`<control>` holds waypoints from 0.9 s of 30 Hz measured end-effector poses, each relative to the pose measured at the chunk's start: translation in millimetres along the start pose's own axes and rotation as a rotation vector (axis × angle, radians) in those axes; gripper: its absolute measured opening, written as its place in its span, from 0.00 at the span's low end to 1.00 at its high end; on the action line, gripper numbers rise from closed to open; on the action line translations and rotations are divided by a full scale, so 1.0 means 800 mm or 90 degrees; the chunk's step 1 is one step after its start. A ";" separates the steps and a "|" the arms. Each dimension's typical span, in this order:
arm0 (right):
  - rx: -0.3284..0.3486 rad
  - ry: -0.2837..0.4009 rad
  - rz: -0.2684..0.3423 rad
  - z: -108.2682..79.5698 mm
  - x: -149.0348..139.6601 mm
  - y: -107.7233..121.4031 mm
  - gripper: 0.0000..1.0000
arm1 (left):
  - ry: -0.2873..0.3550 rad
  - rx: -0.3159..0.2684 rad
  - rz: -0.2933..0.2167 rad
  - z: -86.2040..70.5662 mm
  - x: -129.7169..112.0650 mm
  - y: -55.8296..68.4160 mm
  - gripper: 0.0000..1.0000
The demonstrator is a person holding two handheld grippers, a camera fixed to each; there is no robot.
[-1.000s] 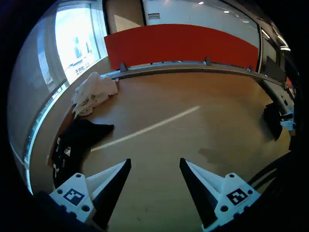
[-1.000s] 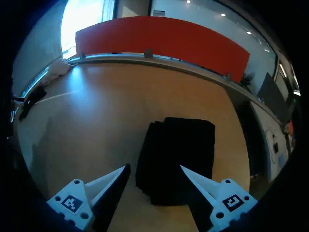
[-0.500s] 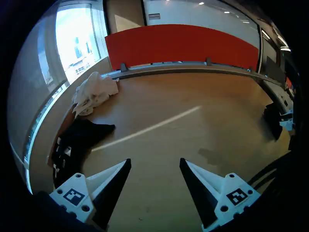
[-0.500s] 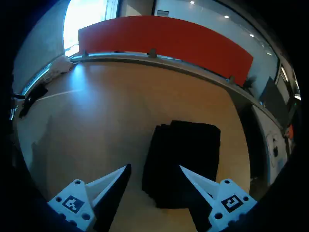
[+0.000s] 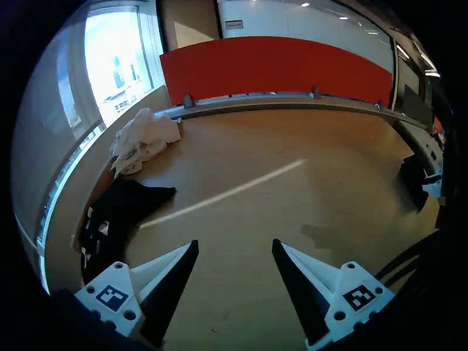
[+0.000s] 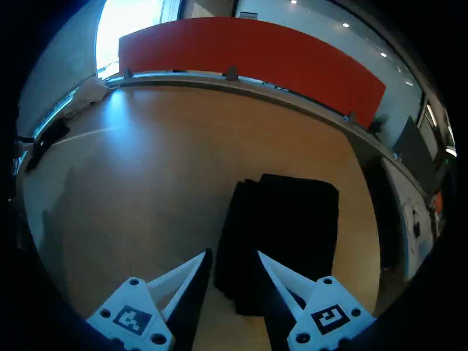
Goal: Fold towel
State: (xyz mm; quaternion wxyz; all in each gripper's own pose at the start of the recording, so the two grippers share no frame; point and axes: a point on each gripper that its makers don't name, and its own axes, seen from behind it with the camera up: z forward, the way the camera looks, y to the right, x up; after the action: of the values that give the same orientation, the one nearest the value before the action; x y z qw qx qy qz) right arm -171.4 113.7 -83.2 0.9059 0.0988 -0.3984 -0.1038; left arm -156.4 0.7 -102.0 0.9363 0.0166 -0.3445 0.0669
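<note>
- The folded black towel (image 6: 286, 234) lies flat on the wooden table (image 6: 146, 164).
- The right claw (image 6: 234, 257) hangs at the towel's near edge, its fingers slightly apart.
- The left claw (image 5: 234, 245) is spread wide over bare table.
- A crumpled white cloth (image 5: 143, 137) and a black cloth (image 5: 120, 207) lie far left, well apart from the towel.

One wooden table (image 5: 263, 152) carries one folded black towel (image 6: 286, 234), one crumpled white cloth heap (image 5: 143, 137) and one loose black cloth (image 5: 126, 202), with one red partition (image 5: 275, 67) along its far edge.
</note>
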 end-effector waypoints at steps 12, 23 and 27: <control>0.004 -0.003 -0.004 0.003 -0.003 0.000 0.22 | 0.000 0.001 0.000 0.001 0.000 0.000 0.93; 0.008 -0.005 -0.010 0.002 -0.005 0.002 0.03 | 0.000 0.000 0.000 0.001 0.001 0.001 0.93; 0.012 -0.006 -0.006 0.002 -0.005 0.001 0.03 | 0.000 0.001 0.001 0.001 0.001 0.001 0.93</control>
State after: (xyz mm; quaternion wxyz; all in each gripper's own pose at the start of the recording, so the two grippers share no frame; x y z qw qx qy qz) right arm -175.2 115.5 -85.0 0.9026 0.1088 -0.4030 -0.1049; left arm -156.2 1.8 -101.2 0.9362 0.0168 -0.3446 0.0677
